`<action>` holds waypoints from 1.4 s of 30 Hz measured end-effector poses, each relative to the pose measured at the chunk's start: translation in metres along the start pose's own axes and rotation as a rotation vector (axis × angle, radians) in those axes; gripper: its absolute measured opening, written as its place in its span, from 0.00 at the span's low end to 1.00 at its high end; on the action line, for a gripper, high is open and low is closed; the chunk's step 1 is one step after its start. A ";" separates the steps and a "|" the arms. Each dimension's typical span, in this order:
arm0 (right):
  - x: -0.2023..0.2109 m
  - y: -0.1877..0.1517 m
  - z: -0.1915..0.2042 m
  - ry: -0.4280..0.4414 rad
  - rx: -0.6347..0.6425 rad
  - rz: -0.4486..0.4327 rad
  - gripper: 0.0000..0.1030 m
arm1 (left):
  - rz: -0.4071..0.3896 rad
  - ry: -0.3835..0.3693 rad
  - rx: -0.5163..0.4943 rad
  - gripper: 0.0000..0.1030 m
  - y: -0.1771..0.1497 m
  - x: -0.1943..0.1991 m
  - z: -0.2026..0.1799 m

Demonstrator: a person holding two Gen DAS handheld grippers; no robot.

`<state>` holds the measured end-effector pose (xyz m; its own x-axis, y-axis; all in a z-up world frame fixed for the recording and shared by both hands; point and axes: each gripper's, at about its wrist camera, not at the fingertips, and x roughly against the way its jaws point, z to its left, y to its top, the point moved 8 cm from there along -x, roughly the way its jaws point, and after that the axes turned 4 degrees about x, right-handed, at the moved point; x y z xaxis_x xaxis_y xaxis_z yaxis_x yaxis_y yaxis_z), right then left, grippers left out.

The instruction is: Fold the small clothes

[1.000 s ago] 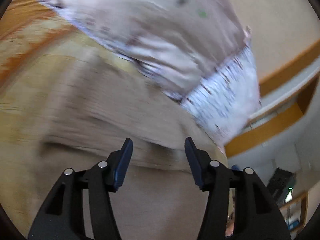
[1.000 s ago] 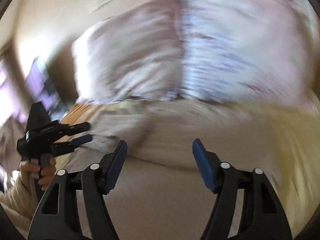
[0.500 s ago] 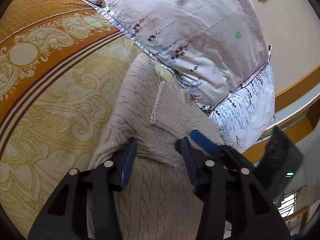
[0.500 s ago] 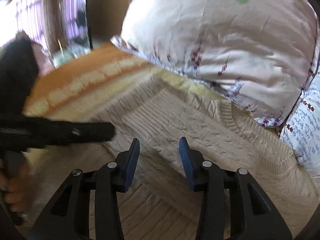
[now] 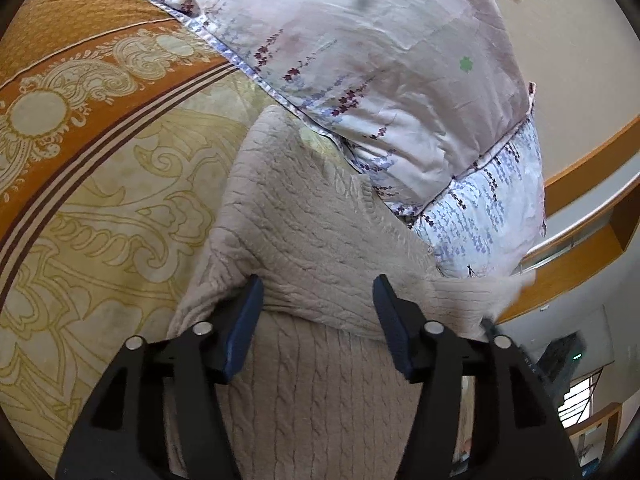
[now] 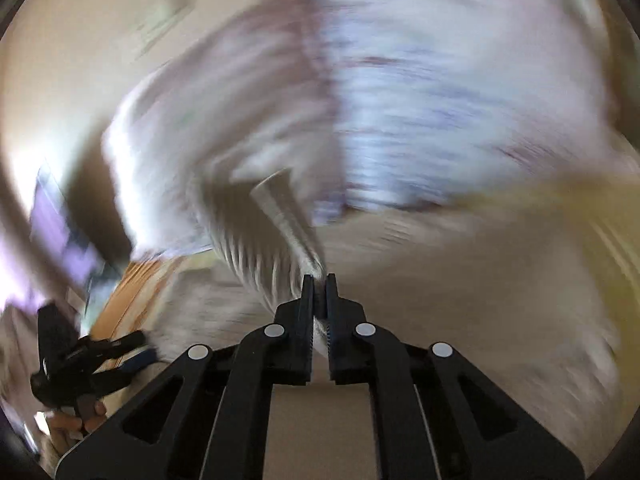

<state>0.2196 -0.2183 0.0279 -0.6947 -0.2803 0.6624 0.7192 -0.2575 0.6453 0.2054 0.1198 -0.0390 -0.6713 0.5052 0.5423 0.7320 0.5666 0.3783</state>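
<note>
- Between the right gripper (image 6: 318, 284) tips, pressed nearly together, sits a pinched edge of the sweater (image 5: 320, 248) — that view is heavily blurred.
- Spread wide, the left gripper (image 5: 318, 312) hovers over the sweater's folded edge, gripping nothing.
- Sweater lies on the bedspread (image 5: 100, 184), its top touching the pillows (image 5: 380, 80).
- To fold well, I would carry the pinched part across in one smooth arc, with the left pinning the crease — knit stretches if yanked.
- No containers show.
</note>
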 end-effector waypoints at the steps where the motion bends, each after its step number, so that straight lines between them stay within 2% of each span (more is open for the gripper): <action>1: 0.004 -0.007 -0.025 -0.013 -0.072 0.035 0.11 | 0.003 -0.002 -0.008 0.63 -0.001 0.000 -0.002; 2: 0.008 -0.012 -0.040 -0.014 -0.131 0.055 0.15 | 0.005 -0.003 -0.015 0.64 -0.001 0.000 -0.003; 4: 0.018 -0.012 -0.065 -0.006 -0.227 0.054 0.35 | 0.011 -0.002 -0.028 0.69 -0.003 -0.001 -0.006; 6: 0.023 -0.004 -0.076 0.028 -0.278 0.033 0.47 | 0.015 -0.003 -0.033 0.71 -0.004 -0.001 -0.007; 8: 0.018 0.002 -0.081 0.038 -0.312 0.044 0.47 | 0.018 -0.002 -0.034 0.73 -0.005 -0.001 -0.007; 11: 0.002 0.003 -0.087 0.063 -0.360 0.097 0.46 | 0.020 -0.002 -0.036 0.73 -0.006 -0.001 -0.008; 15: -0.013 -0.009 -0.092 0.024 -0.363 0.172 0.41 | 0.026 -0.004 -0.039 0.75 -0.006 -0.002 -0.008; 17: -0.019 -0.013 -0.087 0.019 -0.337 0.188 0.32 | 0.024 -0.006 -0.044 0.76 -0.006 -0.002 -0.008; 18: -0.022 -0.014 -0.082 0.024 -0.310 0.195 0.15 | 0.024 -0.007 -0.046 0.76 -0.006 -0.002 -0.009; 19: -0.022 -0.013 -0.078 0.043 -0.295 0.192 0.09 | 0.025 -0.007 -0.047 0.77 -0.007 -0.003 -0.009; 23: 0.005 0.012 -0.065 0.037 -0.196 0.012 0.08 | 0.038 -0.007 -0.050 0.77 -0.009 -0.002 -0.010; 25: 0.015 0.016 -0.069 -0.010 -0.177 -0.039 0.08 | 0.045 -0.009 -0.059 0.78 -0.012 0.000 -0.011; 27: 0.009 0.012 -0.080 -0.086 -0.172 -0.021 0.08 | 0.057 -0.021 -0.076 0.78 -0.016 0.002 -0.013; 28: 0.000 0.004 -0.090 -0.127 -0.187 0.027 0.08 | 0.062 -0.027 -0.085 0.78 -0.018 0.003 -0.015; 30: -0.016 -0.013 -0.101 -0.138 -0.231 0.119 0.09 | 0.062 -0.028 -0.118 0.77 -0.024 0.010 -0.018; 31: -0.014 -0.014 -0.102 -0.128 -0.241 0.111 0.09 | 0.058 -0.025 -0.133 0.77 -0.025 0.014 -0.019; 32: -0.008 -0.013 -0.102 -0.117 -0.247 0.103 0.11 | 0.049 -0.023 -0.154 0.77 -0.028 0.020 -0.020; 33: -0.004 -0.013 -0.101 -0.111 -0.249 0.103 0.19 | 0.044 -0.022 -0.168 0.77 -0.029 0.024 -0.020; 36: 0.026 -0.012 -0.104 -0.073 -0.239 0.058 0.51 | 0.027 -0.010 -0.208 0.77 -0.034 0.044 -0.016; 38: 0.044 -0.016 -0.108 -0.058 -0.220 0.052 0.53 | 0.026 0.000 -0.218 0.77 -0.038 0.056 -0.008; 42: 0.073 -0.040 -0.132 -0.018 -0.240 0.092 0.53 | 0.036 0.017 -0.220 0.75 -0.047 0.072 0.010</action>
<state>0.1415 -0.3508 0.0000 -0.6250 -0.2965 0.7221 0.7595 -0.4447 0.4748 0.1211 0.1363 -0.0253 -0.6433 0.5108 0.5704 0.7647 0.3915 0.5118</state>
